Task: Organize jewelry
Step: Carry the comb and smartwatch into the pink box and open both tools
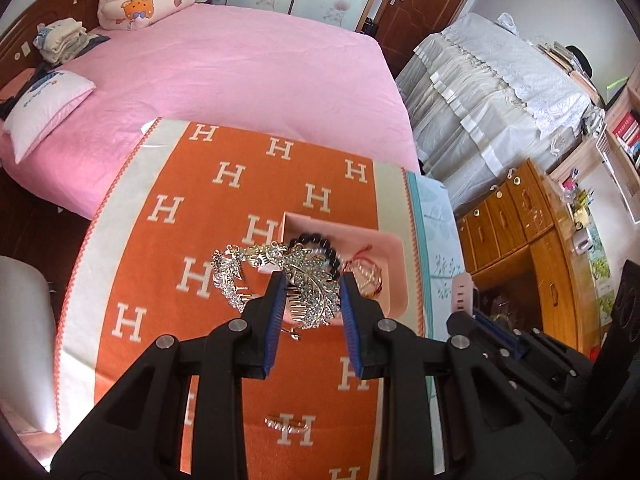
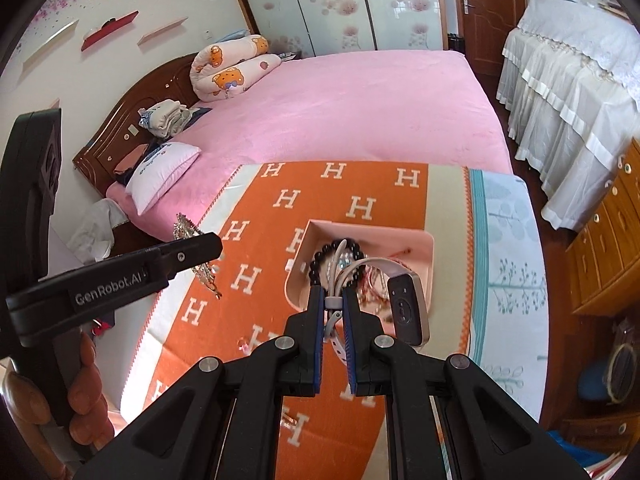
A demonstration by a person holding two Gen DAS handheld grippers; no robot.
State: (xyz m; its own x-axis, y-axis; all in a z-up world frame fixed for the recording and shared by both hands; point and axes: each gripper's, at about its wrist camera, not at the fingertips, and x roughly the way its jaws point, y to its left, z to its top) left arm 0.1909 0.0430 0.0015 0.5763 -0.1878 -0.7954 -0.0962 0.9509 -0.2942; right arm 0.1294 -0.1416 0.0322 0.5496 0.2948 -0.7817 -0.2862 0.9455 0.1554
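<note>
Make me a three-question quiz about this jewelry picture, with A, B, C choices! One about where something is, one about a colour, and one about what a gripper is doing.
1. Where is the black bead bracelet?
A. On the pink bed
B. In the pink box
C. On the floor

2. What colour is the cloth with the H letters?
A. Orange
B. Green
C. Purple

3. What is the right gripper doing?
A. Standing wide open and empty
B. Pinching the strap of the watch
C. Holding a pillow

Answers:
1. B, the beads lie inside the box on the cloth.
2. A, the cloth is orange with white letters.
3. B, its jaws are closed on the pale strap, and the watch face hangs beside it. The left gripper holds the sparkly hair comb.
</note>
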